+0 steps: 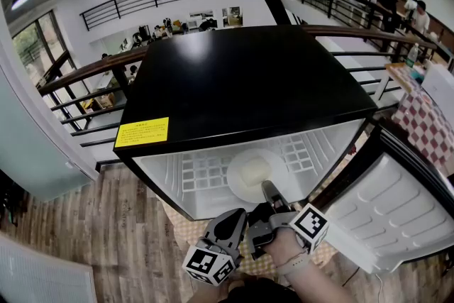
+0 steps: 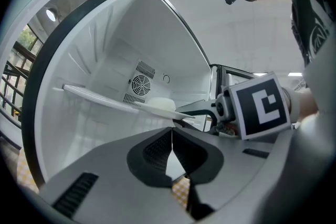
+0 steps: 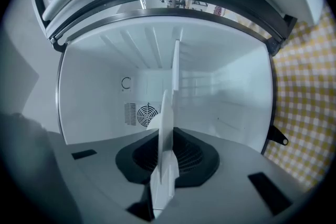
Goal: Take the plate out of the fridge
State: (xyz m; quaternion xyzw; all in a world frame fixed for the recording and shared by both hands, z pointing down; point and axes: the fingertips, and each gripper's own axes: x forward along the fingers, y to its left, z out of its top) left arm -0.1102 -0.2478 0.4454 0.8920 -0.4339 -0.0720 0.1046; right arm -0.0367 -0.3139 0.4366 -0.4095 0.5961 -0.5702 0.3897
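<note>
One thin rim pinch is all we have: our right tool [image 1: 269, 189] clamps the plate [image 1: 235, 181] inside the fridge [image 1: 241, 81]; our left tool [image 2: 171, 135] sits pressed together, empty. A tilt while pulling could slip it free.

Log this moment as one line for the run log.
stage: grasp | right claw: shut on plate rim | plate: inside fridge | left claw: shut, empty, in front of fridge | door: open
</note>
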